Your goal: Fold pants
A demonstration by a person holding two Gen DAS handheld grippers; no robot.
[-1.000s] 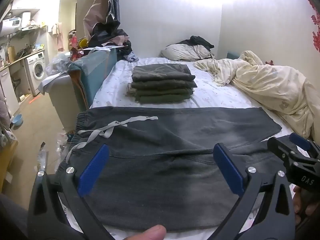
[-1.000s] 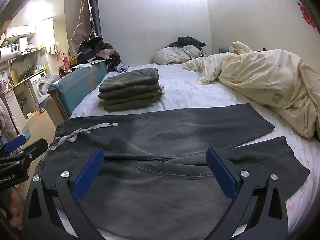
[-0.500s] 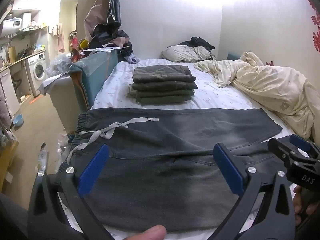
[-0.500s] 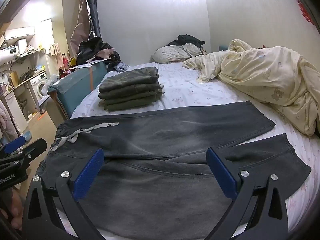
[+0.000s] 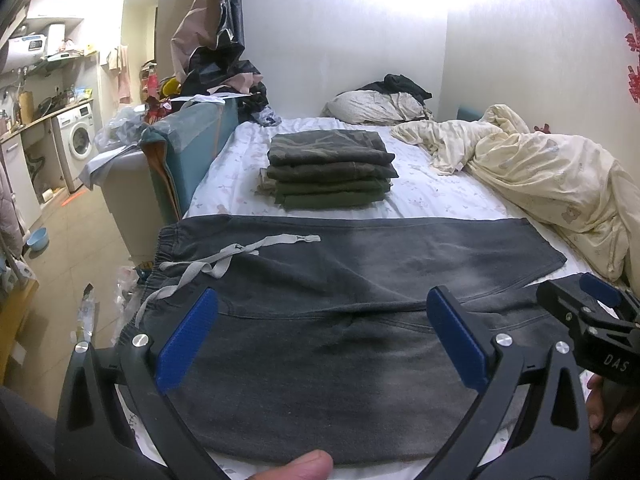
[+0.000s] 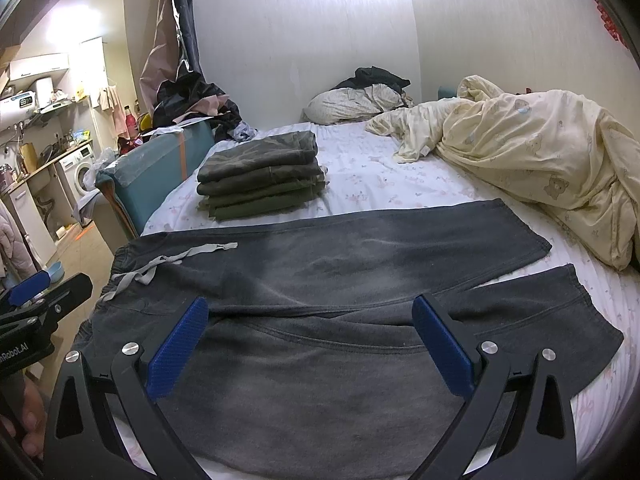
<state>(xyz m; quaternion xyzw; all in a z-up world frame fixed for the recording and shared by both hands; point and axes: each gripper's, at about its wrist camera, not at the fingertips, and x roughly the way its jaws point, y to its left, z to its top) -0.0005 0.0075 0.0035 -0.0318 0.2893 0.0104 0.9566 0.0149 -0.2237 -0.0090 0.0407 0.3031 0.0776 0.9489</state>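
Observation:
Dark grey pants lie spread flat across the near end of the bed, waistband with a light grey drawstring to the left, both legs running right. My left gripper hovers open above the near part of the pants, nothing between its blue pads. My right gripper is open too, over the near leg. Each gripper shows at the edge of the other's view: the right gripper at the right edge of the left wrist view, the left gripper at the left edge of the right wrist view.
A stack of folded olive pants sits mid-bed behind the grey pair. A crumpled cream duvet fills the right side, pillows lie by the far wall. A teal box and kitchen clutter stand left of the bed.
Both views have shifted slightly; the pants lie as before and both grippers stay open.

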